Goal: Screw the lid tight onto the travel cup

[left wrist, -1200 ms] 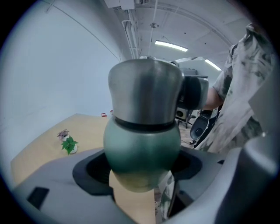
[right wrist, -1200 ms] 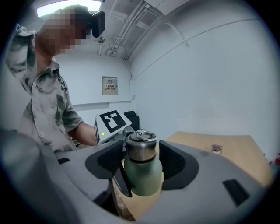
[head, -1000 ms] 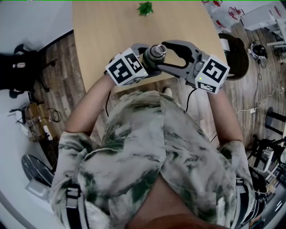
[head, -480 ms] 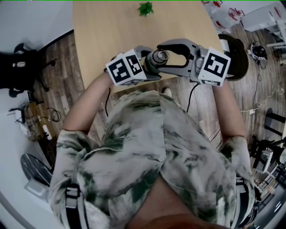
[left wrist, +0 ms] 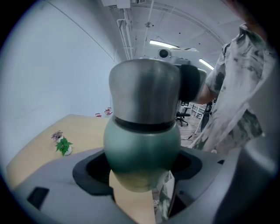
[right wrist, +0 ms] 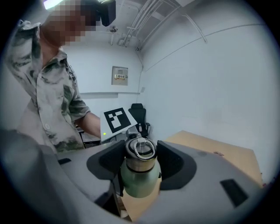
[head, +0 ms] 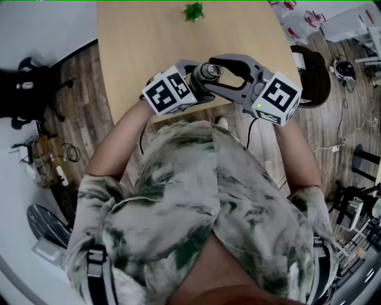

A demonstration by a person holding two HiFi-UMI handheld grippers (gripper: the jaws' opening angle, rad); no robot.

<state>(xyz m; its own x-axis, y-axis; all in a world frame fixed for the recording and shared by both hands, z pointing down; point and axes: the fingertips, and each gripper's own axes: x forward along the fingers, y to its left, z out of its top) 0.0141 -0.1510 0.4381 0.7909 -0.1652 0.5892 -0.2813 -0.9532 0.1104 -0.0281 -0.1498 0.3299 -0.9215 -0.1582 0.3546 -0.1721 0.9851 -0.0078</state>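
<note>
The travel cup, a green body (left wrist: 142,148) under a steel lid (left wrist: 144,92), is held in the air above the near table edge. My left gripper (left wrist: 140,175) is shut on the green body. In the right gripper view the lid (right wrist: 140,151) with its ring stands between the dark pads (right wrist: 109,162) of my right gripper (right wrist: 140,157). Its jaws are closing, and a thin gap still shows on one side. In the head view both grippers meet at the cup (head: 208,71), the left gripper (head: 197,84) from the left and the right gripper (head: 214,74) from the right.
A light wooden table (head: 149,41) stretches away behind the cup, with a small green plant (head: 193,11) at its far end. A black chair (head: 312,65) stands to the right of the table, and wooden floor lies on both sides.
My right gripper has rolled around the lid, its marker cube swinging up and back down toward me. Its jaws stand narrower about the lid. The cup and left gripper have barely moved.
</note>
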